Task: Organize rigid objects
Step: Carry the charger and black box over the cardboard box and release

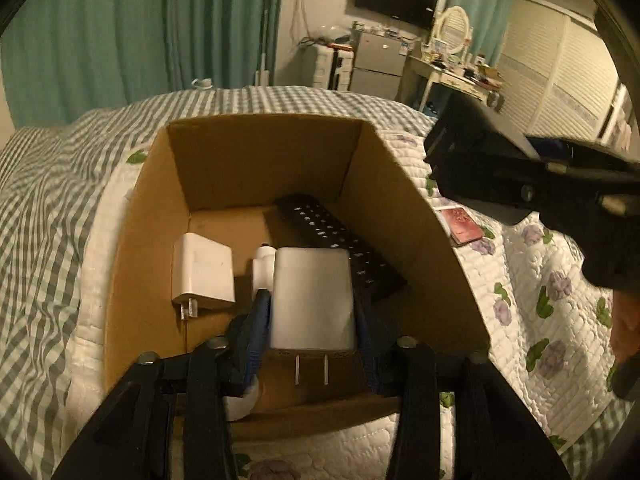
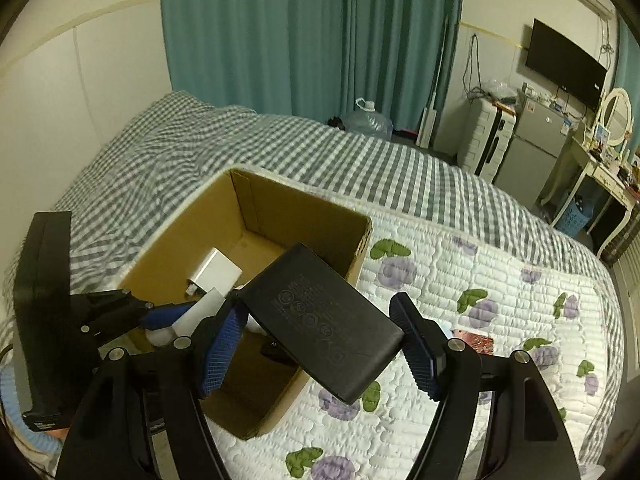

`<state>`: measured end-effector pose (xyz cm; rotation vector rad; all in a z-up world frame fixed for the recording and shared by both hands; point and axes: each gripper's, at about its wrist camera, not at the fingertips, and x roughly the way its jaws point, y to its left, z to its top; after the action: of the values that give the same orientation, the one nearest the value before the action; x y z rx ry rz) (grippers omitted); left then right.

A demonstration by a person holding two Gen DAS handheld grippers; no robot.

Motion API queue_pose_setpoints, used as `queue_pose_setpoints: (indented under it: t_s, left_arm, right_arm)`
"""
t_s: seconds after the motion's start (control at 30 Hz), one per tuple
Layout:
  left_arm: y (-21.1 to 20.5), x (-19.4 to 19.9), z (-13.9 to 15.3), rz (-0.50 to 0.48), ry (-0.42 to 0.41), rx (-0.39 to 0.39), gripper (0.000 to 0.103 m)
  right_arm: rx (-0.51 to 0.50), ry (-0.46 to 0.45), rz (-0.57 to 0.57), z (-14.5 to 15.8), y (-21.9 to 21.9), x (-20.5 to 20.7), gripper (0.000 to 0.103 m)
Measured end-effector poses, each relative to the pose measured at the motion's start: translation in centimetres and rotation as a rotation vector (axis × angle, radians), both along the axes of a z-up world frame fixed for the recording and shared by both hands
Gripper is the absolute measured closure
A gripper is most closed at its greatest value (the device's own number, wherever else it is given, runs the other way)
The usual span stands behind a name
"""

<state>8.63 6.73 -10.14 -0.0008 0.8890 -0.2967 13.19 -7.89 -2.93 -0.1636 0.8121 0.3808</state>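
An open cardboard box (image 1: 404, 184) sits on the bed; it also shows in the right wrist view (image 2: 160, 256). My left gripper (image 1: 314, 316) is shut on a white plug charger (image 1: 312, 300), prongs toward the camera, held inside the box. In the box lie a second white charger (image 1: 202, 272) and a black remote (image 1: 340, 248). My right gripper (image 2: 320, 340) is shut on a black power bank (image 2: 320, 320), held tilted over the box's right rim. The right gripper (image 1: 480, 160) with the power bank also shows in the left wrist view.
The bed has a grey checked cover (image 2: 360, 160) and a white quilt with purple flowers (image 2: 500, 280). A small red booklet (image 1: 462, 222) lies on the quilt right of the box. A fridge (image 2: 532, 148), dressing table (image 2: 608, 176) and water jug (image 2: 368, 120) stand beyond the bed.
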Motion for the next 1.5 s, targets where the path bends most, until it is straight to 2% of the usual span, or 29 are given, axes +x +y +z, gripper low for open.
queue_pose_setpoints:
  t_s: [0.17,0.3,0.37,0.47,0.7,0.93,1.03,1.1,1.33,1.43,1.5]
  left_arm:
    - [0.8,-1.2,2.0,0.023,-0.091,-0.014,0.042]
    - [1.7,-1.9,3.7,0.064,-0.145,0.013,0.041]
    - [2.3,-2.0,3.9,0.082,-0.152,0.038,0.037]
    - [3.7,-2.1,4.2,0.126,-0.175,0.074,0.037]
    - [6.3,-2.0,4.2,0.209,-0.16,0.032,0.037]
    - [6.8,-1.7,3.8,0.213,-0.151,0.036,0.037]
    - [6.8,-1.8,3.9,0.217,-0.148,0.034,0.037]
    - [6.9,-1.8,3.8,0.22,-0.146,0.032,0.037]
    - [6.8,-1.9,3.9,0.222,-0.146,0.036,0.037]
    - [6.3,-1.9,4.0,0.214,-0.151,0.045,0.037]
    - [5.7,-2.0,4.0,0.205,-0.149,0.062,0.037]
  right_arm:
    - [0.009,0.011,0.001,-0.9,0.6,0.3,0.03]
    - [0.005,0.015,0.013,-0.8,1.3,-0.1,0.03]
    - [0.003,0.019,0.025,-0.8,1.6,-0.6,0.03]
    - [0.029,0.042,0.04,-1.0,2.0,-1.0,0.03]
    - [0.017,0.099,0.072,-3.5,3.6,-1.4,0.03]
    - [-0.007,0.186,0.118,-6.7,5.9,-0.8,0.029]
    - [-0.045,0.189,0.136,-7.4,7.0,-0.8,0.03]
    - [-0.026,0.216,0.152,-7.7,7.5,-0.6,0.029]
    - [0.031,0.202,0.109,-7.1,6.7,-0.4,0.028]
    - [0.047,0.157,0.085,-5.8,5.1,-0.9,0.027]
    - [0.06,0.127,0.062,-4.8,3.8,-1.1,0.022]
